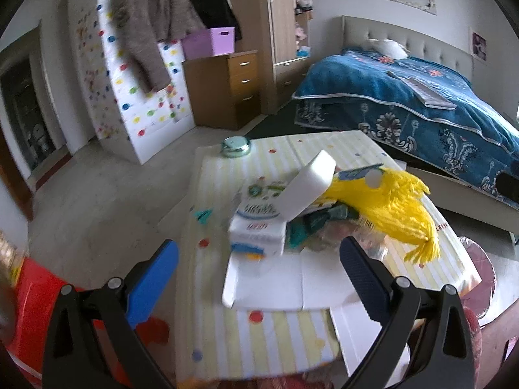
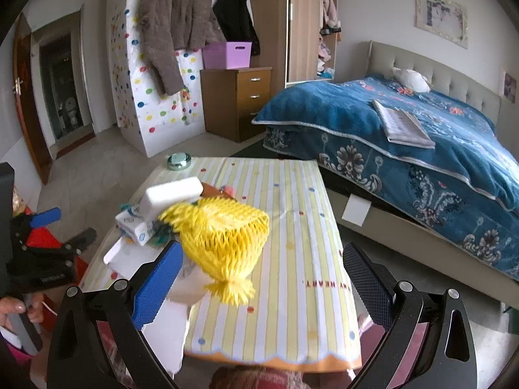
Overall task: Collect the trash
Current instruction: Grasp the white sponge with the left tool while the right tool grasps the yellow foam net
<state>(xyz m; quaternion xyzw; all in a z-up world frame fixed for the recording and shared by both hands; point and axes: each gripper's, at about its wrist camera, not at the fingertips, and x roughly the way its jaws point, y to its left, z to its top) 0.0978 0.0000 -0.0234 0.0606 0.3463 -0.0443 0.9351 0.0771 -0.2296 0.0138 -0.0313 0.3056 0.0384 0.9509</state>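
Note:
A heap of trash lies on the striped table (image 1: 324, 149) (image 2: 292, 201): a yellow foam net (image 1: 395, 207) (image 2: 223, 240), a white foam block (image 1: 311, 184) (image 2: 172, 194), a tissue pack (image 1: 256, 227) (image 2: 133, 227), crumpled wrappers (image 1: 318, 223) and flat white paper (image 1: 292, 282) (image 2: 129, 253). My left gripper (image 1: 259, 278) is open, low at the table's near edge, its fingers either side of the paper. My right gripper (image 2: 262, 282) is open too, just short of the yellow net. The left gripper (image 2: 61, 230) shows at the left of the right wrist view.
A round green-lidded tin (image 1: 235, 147) (image 2: 179, 161) sits at the table's far corner. A red bin (image 1: 35, 295) stands left of the table. A bed with a blue cover (image 2: 405, 129) lies to the right, a brown drawer chest (image 2: 236, 100) and wardrobe behind.

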